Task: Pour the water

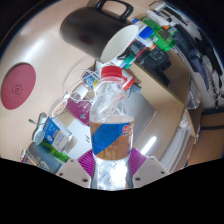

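Observation:
A clear plastic bottle [112, 125] with a red cap [114, 72] and a blue and orange label stands up between my fingers. My gripper [111, 165] is shut on its lower part, with the purple pads [86, 160] pressing on both sides. The cap is on. Just beyond the bottle's top is a white cup-like vessel [124, 45]. The table behind looks tilted against the bottle.
A white round table [175, 110] carries a red disc [17, 85] to the left, a dark rounded pot [85, 25] at the far side, several capped bottles [155, 38] beyond the cup, and more blue-labelled bottles [50, 135] beside my left finger.

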A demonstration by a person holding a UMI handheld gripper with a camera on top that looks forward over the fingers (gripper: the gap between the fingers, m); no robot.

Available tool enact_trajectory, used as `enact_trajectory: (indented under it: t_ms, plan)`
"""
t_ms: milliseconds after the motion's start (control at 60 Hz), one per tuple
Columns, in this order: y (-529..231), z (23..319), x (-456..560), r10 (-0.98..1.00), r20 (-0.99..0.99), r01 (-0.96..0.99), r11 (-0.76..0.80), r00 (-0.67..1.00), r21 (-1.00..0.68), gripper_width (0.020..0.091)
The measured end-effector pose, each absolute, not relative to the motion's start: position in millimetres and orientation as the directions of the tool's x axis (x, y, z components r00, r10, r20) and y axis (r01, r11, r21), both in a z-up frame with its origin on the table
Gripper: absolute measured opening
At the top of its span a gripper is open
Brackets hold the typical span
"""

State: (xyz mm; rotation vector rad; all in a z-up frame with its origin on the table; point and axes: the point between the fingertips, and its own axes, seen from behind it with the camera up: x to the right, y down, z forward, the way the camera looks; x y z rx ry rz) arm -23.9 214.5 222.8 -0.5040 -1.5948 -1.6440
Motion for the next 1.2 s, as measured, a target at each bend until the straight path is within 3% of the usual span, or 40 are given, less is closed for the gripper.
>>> enact_trajectory:
  t_ms: [117, 200, 267, 367, 483, 583, 650, 700, 733, 750, 783, 1117, 1200]
  plan:
    - [216, 226, -21, -0.249, 0.759, 0.766, 0.089, -0.602, 0.637, 0.0413]
    - [219, 236, -16, -0.234, 0.835, 0.84, 0.112, -0.497, 0.531, 0.0412]
    - [221, 242, -5, -0.188, 0.935, 0.936, 0.13, -0.3, 0.327, 0.0414]
    - [221, 244, 17, -0.068, 0.988, 0.981, 0.145, 0.138, -0.127, 0.0414]
    - [216, 207, 26, 0.128, 0.734, 0.729, 0.095, 0.667, -0.678, 0.0417]
    - [205, 177, 20, 0.273, 0.308, 0.321, 0.0, 0.911, -0.947, 0.0417]
    - [198, 154, 6, 0.352, 0.06, 0.098, -0.09, 0.934, -0.991, 0.0414]
    - [195, 142, 4, 0.372, -0.013, 0.032, -0.114, 0.928, -0.993, 0.0415]
    - [201, 144, 7, 0.38, -0.013, 0.033, -0.114, 0.925, -0.993, 0.0414]
    - [190, 125, 2, 0.361, -0.033, 0.0, -0.092, 0.932, -0.996, 0.0414]
    - [195, 135, 3, 0.384, -0.001, 0.038, -0.095, 0.923, -0.995, 0.0414]
    - [180, 78, -23, 0.457, -0.049, 0.031, -0.166, 0.888, -0.986, 0.0419]
    - [178, 81, -21, 0.459, -0.053, 0.01, -0.134, 0.887, -0.991, 0.044]
